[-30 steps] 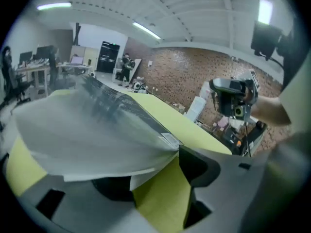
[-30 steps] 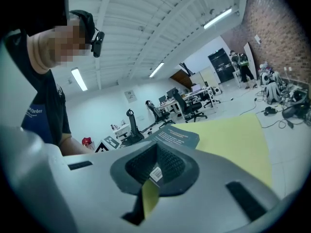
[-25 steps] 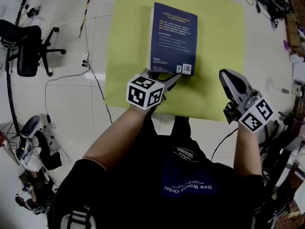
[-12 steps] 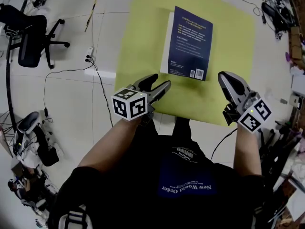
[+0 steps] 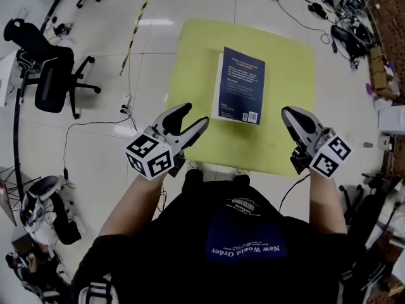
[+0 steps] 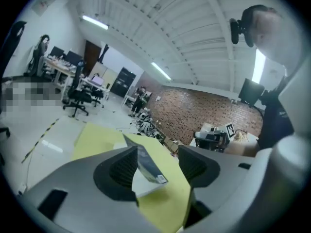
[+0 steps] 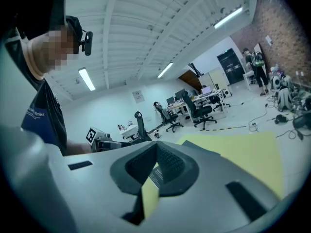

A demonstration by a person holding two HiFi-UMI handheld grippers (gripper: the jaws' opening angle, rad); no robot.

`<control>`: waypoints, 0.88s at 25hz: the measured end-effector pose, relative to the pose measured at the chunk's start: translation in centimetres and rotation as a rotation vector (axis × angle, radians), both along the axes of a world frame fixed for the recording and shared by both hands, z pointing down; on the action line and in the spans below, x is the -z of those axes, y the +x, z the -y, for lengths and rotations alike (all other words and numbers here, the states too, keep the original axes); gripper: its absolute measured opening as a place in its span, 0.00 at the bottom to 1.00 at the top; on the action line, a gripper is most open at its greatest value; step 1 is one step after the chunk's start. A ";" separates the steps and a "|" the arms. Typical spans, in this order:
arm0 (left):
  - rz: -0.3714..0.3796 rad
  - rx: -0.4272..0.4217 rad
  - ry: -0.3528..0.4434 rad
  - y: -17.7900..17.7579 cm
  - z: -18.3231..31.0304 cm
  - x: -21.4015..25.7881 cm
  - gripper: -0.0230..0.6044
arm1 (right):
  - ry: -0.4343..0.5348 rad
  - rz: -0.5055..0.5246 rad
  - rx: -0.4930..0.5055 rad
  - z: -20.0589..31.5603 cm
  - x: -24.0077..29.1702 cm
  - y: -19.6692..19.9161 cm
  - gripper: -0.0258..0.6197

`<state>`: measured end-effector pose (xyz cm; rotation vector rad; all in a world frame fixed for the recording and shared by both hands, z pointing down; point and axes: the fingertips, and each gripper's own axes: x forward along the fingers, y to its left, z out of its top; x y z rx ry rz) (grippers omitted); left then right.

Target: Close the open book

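The dark blue book (image 5: 239, 84) lies closed, back cover up, on a yellow mat (image 5: 288, 68) on the floor. My left gripper (image 5: 193, 116) hangs open in the air over the mat's near left edge, apart from the book, with nothing between its jaws. In the left gripper view the book (image 6: 146, 163) shows low between the open jaws of the left gripper (image 6: 156, 154), well beyond them. My right gripper (image 5: 290, 114) is at the mat's near right, its jaws together and empty. In the right gripper view the right gripper (image 7: 156, 147) has its tips touching, and a sliver of the book (image 7: 156, 175) shows behind them.
A black office chair (image 5: 54, 75) stands on the white tile floor at the left. A yellow-black tape line (image 5: 136, 30) runs toward the mat's far left corner. Cables (image 5: 120, 116) trail near the mat's left edge. Cluttered gear (image 5: 354, 24) lines the right side.
The left gripper has drawn back from the book's near edge, leftward and up. The right gripper has risen a little. The book stays closed on the mat.
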<state>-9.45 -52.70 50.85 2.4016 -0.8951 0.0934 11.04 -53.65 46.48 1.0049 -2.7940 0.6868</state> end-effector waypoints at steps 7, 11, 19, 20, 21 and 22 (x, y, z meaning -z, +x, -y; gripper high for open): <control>-0.053 -0.093 0.220 2.3 -1.7 11.2 0.46 | 0.101 -0.015 -0.032 -2.4 7.3 2.2 0.02; -0.038 -0.114 0.312 3.3 -2.6 14.7 0.37 | 0.164 -0.033 -0.044 -3.8 10.5 3.0 0.02; -0.168 -0.101 0.318 4.0 -2.7 16.4 0.06 | 0.226 -0.048 -0.100 -4.6 12.5 4.2 0.02; -0.174 -0.108 0.322 4.2 -2.7 16.5 0.05 | 0.225 -0.045 -0.112 -4.6 12.5 4.5 0.02; -0.179 -0.116 0.325 4.5 -2.8 16.5 0.05 | 0.219 -0.039 -0.125 -4.6 12.4 4.9 0.02; -0.181 -0.126 0.329 4.8 -2.8 16.5 0.05 | 0.208 -0.033 -0.139 -4.5 12.1 5.4 0.02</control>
